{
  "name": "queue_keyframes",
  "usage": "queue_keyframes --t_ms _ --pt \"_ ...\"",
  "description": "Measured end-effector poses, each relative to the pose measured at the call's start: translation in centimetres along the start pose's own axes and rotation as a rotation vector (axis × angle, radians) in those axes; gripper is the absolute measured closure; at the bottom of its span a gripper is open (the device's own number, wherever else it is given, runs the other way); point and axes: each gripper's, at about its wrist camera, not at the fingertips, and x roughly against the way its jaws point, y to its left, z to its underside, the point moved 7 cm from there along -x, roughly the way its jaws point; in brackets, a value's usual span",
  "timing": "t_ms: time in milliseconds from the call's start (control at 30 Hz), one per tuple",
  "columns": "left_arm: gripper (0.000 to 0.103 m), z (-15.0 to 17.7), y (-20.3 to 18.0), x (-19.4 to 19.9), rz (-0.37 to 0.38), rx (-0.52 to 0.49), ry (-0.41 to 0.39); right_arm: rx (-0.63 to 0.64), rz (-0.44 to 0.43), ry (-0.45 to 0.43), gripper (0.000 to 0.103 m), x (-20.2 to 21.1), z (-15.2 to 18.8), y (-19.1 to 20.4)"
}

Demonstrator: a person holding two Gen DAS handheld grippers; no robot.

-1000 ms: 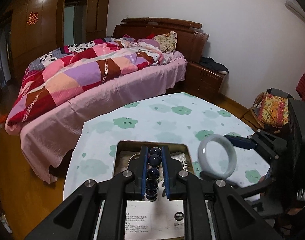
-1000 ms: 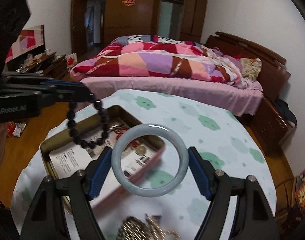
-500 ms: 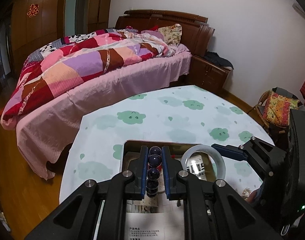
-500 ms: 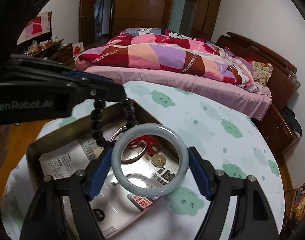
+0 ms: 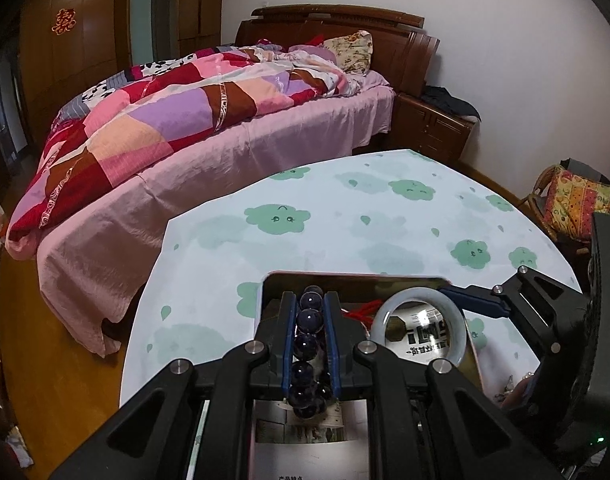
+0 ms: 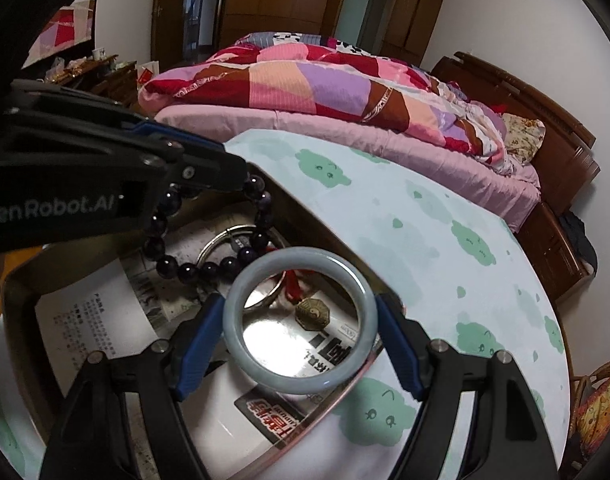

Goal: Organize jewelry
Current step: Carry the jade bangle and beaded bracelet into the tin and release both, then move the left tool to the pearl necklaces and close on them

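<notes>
Two grippers over a tin (image 6: 21, 280) near the front edge of a round surface (image 5: 345, 216) under a cloud-print cloth. Left gripper (image 5: 309, 328) clamped on a bead bracelet (image 5: 307, 344): fingers (image 5: 288, 336) close together, dark purple beads stacked in a line between them, running along the finger axis toward the tin's far wall. From the right wrist, same bead bracelet (image 6: 209, 268) hanging as a loop below the left gripper (image 6: 225, 168), its plane roughly upright, lowest beads just above the tin's paper-lined floor. Right gripper (image 6: 299, 328) clamped on a pale grey-green bangle (image 6: 301, 320): fingers (image 6: 197, 344) spread wide, pressed on the ring's left and right outer sides. Bangle's opening facing the right wrist camera, ring plane across the finger axis, held over the tin's right part near its right rim. From the left wrist, bangle (image 5: 421, 328) seen tilted, over the tin's (image 5: 357, 280) far right corner, right gripper (image 5: 465, 304) reaching in from the right edge. Inside the tin: a thin metal ring (image 6: 221, 244), a red cord (image 6: 293, 284) with a brass octagonal charm (image 6: 313, 314), printed sheets (image 6: 85, 324) lining the floor. Whether the bangle touches the tin's rim, not clear. Beyond the surface's far edge, a bed (image 5: 209, 120) with a patchwork quilt.
</notes>
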Motion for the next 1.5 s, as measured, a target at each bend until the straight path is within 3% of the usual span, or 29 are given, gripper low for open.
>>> queue_keyframes --t_ms 200,267,333,400,800,1000,1233,1500 --pt "0.088 -0.2 0.2 0.2 -0.004 0.001 -0.011 0.016 0.0 0.015 0.025 -0.2 0.2 0.3" --pt "0.081 -0.3 0.2 0.4 -0.013 -0.005 -0.018 0.017 -0.008 0.012 0.025 -0.1 0.2 0.5" --pt "0.067 -0.4 0.3 0.6 -0.018 0.004 -0.029 0.015 0.0 0.002 0.025 0.1 0.0 0.4" --pt "0.062 -0.4 0.6 0.9 -0.026 0.011 -0.04 0.008 -0.003 -0.003 0.025 0.2 -0.2 0.3" --pt "0.057 0.7 0.3 4.5 -0.073 0.026 -0.077 -0.074 -0.013 -0.053 0.021 4.1 0.1 -2.3" --pt "0.056 2.6 -2.2 6.3 -0.088 0.0 -0.082 -0.111 -0.012 -0.066 0.019 7.1 1.3 -4.1" --pt "0.056 4.8 -7.0 8.7 -0.071 -0.082 -0.105 -0.171 0.026 -0.099 0.016 10.9 4.8 -6.1" --pt "0.056 7.1 -10.7 9.3 -0.039 -0.112 -0.088 -0.298 0.052 -0.068 0.016 11.8 10.2 -8.3"
